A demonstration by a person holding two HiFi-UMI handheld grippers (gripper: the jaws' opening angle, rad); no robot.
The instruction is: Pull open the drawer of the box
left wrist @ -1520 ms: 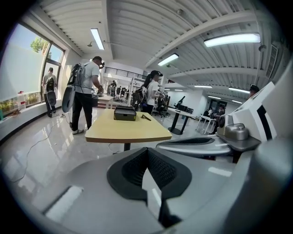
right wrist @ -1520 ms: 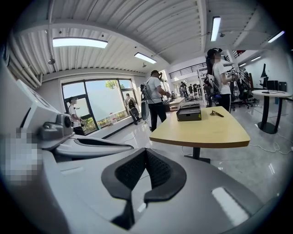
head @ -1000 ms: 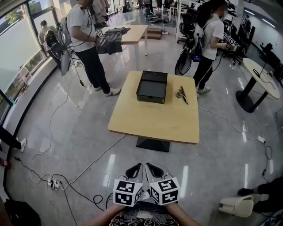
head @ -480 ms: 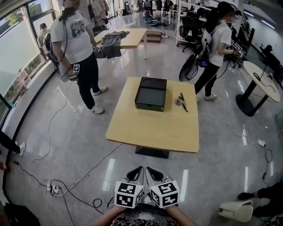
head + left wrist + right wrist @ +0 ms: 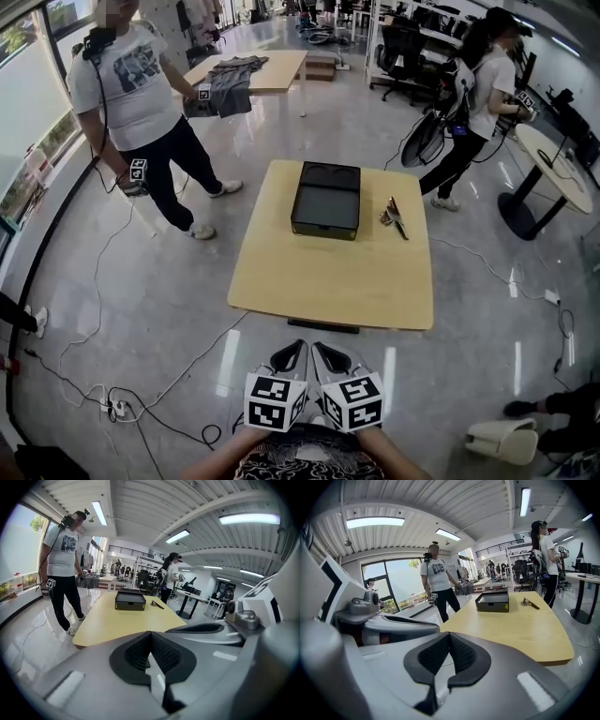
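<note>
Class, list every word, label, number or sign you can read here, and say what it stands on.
No text is readable.
T-shirt of the standing person: a print, too blurred to read.
Cubes on the left gripper and right gripper: square marker patterns, no letters.
Box: no legible label.

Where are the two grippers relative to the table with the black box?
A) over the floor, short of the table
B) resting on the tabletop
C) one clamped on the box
A: the head view shows the left gripper and right gripper side by side above the floor, short of the table and black box.
</note>
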